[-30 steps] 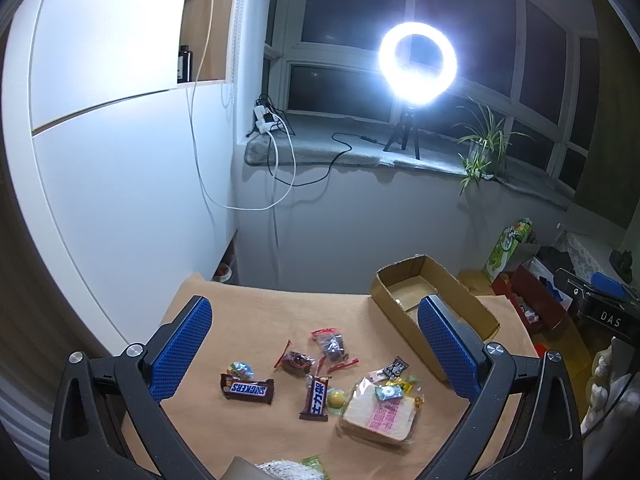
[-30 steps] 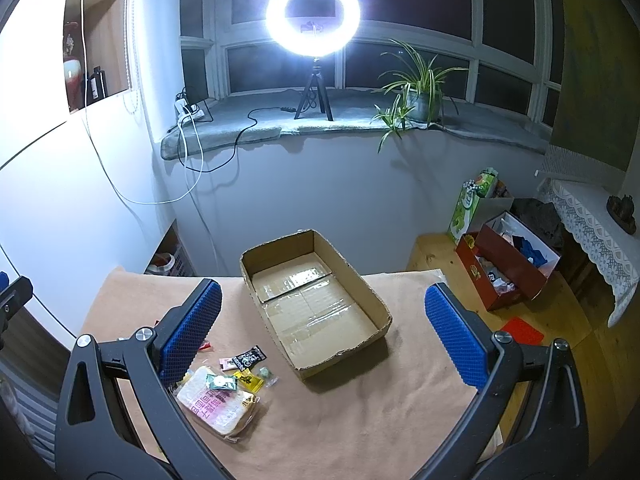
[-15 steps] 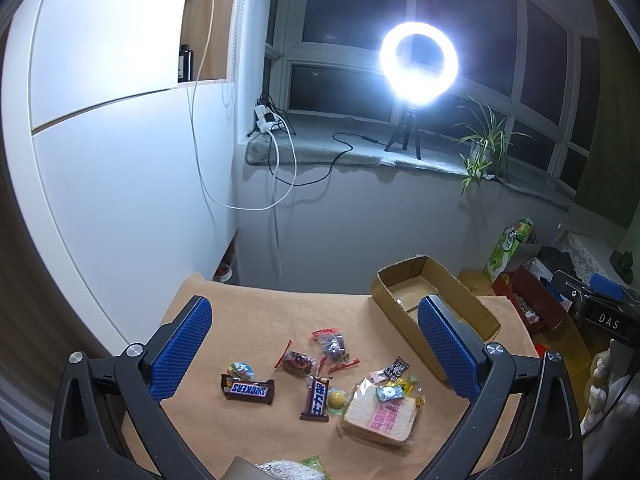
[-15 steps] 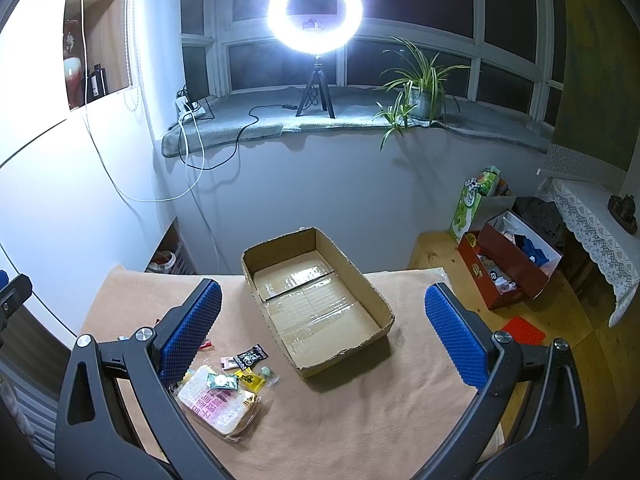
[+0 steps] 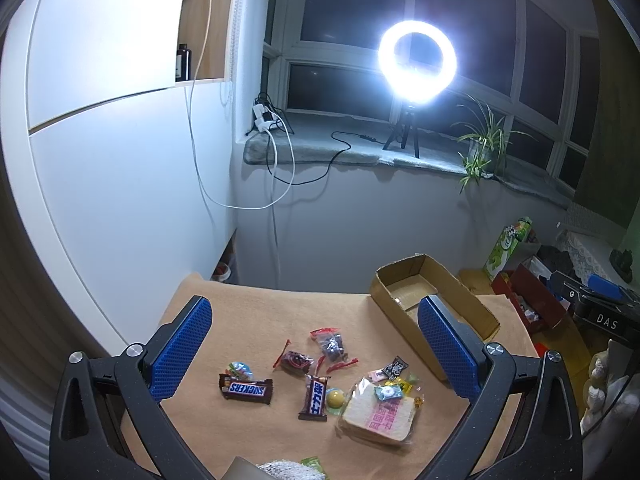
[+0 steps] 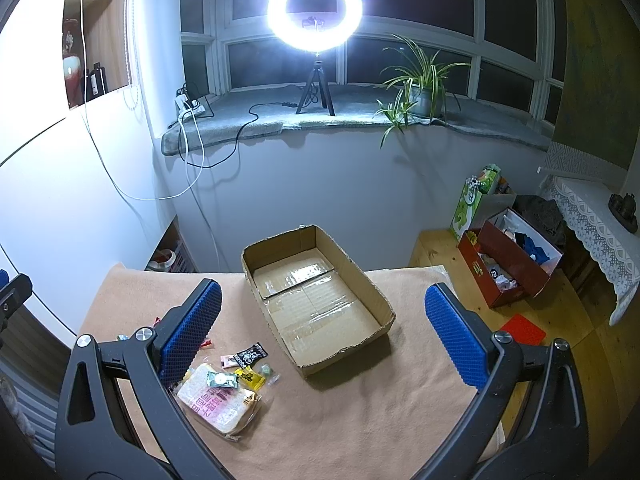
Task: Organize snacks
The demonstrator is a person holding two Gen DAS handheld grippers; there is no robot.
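Both grippers hung above the tan cloth-covered table (image 5: 248,304), each with its two blue-padded fingers spread wide and holding nothing: the left gripper (image 5: 316,344) over the scattered snacks, the right gripper (image 6: 320,328) over the one shallow brown cardboard box (image 6: 316,300), which lay empty.

Left of the box, the snacks lay loose on the cloth. There were two brown chocolate bars, one Snickers bar (image 5: 245,389) lying flat and one with white characters (image 5: 315,397) just beside a single yellow round candy (image 5: 334,397). One clear-wrapped slice of bread with pink print (image 5: 379,415) carried one small teal sweet (image 5: 387,392) on top. Two red-trimmed clear packets (image 5: 331,343) sat behind them, near one small black sachet (image 5: 395,367).
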